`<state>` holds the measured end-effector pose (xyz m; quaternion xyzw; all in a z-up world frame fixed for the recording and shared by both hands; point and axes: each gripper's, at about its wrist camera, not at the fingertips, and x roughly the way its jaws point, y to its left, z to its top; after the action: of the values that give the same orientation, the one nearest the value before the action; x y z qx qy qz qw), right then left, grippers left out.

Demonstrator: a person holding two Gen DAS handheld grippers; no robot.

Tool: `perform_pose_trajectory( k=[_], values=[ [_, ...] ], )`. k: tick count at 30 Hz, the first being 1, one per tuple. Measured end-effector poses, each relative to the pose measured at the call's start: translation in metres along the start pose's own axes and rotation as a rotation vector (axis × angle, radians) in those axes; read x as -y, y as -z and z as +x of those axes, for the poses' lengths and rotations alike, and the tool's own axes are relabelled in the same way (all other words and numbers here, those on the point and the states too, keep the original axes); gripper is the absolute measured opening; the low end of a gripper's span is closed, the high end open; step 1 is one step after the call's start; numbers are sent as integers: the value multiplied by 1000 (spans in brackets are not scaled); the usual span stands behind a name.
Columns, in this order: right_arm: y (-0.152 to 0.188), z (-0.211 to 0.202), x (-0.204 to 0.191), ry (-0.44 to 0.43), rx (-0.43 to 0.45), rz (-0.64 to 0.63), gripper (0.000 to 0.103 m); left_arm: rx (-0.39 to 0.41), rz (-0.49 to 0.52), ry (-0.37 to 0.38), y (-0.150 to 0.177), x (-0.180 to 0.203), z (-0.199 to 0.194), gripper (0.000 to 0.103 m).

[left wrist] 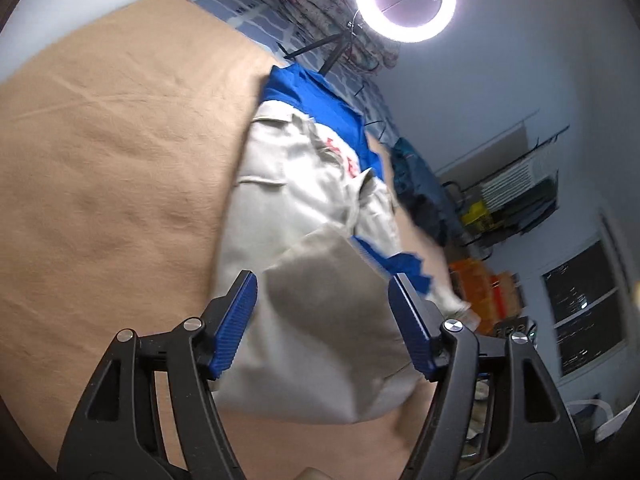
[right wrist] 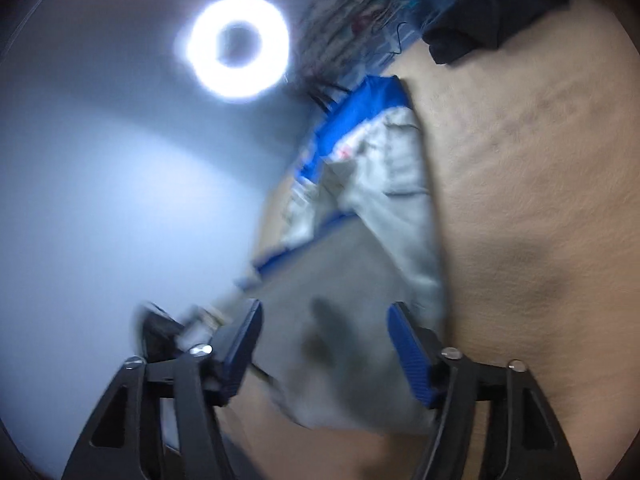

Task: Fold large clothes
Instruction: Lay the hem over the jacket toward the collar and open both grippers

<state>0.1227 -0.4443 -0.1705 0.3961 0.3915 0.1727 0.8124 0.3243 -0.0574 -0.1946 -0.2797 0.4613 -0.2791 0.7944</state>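
A tan cloth-covered surface (left wrist: 120,152) carries a grey-and-blue folded garment (left wrist: 312,208); above its near end, the left gripper (left wrist: 324,320) and right gripper (right wrist: 324,344) gape, gripping nothing.

Grey-and-blue garment (left wrist: 312,208) with red lettering on a plain tan sheet (left wrist: 112,152).

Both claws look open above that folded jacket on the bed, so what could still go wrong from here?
The freshly folded grey-and-blue work jacket lies close to the edge of the tan bedsheet, so a nudge might slide it off. The open left gripper and right gripper straddle its top flap; pulling back carelessly could snag the cloth and undo the fold. The right view is blurred, so contact there is uncertain.
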Motion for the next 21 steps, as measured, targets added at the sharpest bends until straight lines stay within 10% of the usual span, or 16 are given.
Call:
perform_pose_trajectory(
  k=[13, 17, 21],
  values=[
    [35, 16, 5, 137, -147, -136, 51, -197, 142, -142, 41, -4, 46, 61],
    [40, 19, -2, 188, -163, -185, 50, -213, 172, -149, 46, 0, 45, 29],
    [39, 24, -6, 234, -159, -214, 49, -196, 168, -153, 49, 2, 38, 19]
  ],
)
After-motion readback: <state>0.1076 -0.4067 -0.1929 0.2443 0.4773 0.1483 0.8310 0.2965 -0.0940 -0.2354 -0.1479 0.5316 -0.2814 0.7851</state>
